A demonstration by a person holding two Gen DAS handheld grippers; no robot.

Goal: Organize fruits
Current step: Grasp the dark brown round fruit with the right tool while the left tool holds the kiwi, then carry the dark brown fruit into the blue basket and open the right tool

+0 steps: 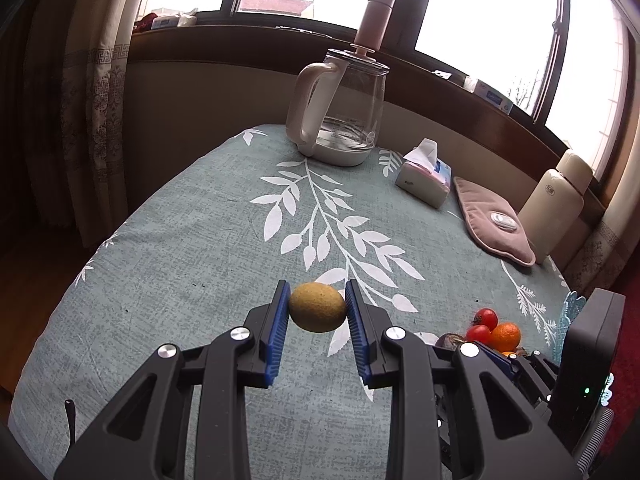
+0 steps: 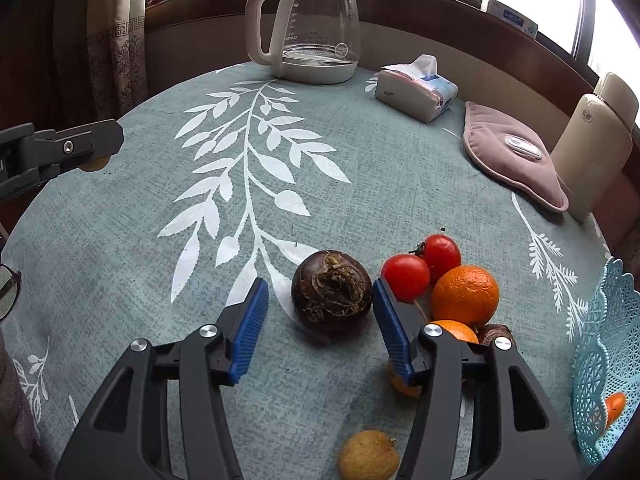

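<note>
The left claw (image 1: 317,308) is clamped on a yellow-brown fruit (image 1: 317,307); the right claw (image 2: 320,300) stands apart around a dark round bulb (image 2: 331,293) on the surface (image 2: 120,240).

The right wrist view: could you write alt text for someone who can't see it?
An open right gripper brackets a dark brown bulb on a leaf-print tablecloth, pads not touching it. Tomatoes and an orange sit just right; a kettle stands behind.

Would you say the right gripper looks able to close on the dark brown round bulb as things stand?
Probably yes: the right gripper is open around the dark brown bulb already, though the red tomato crowds one finger.
</note>
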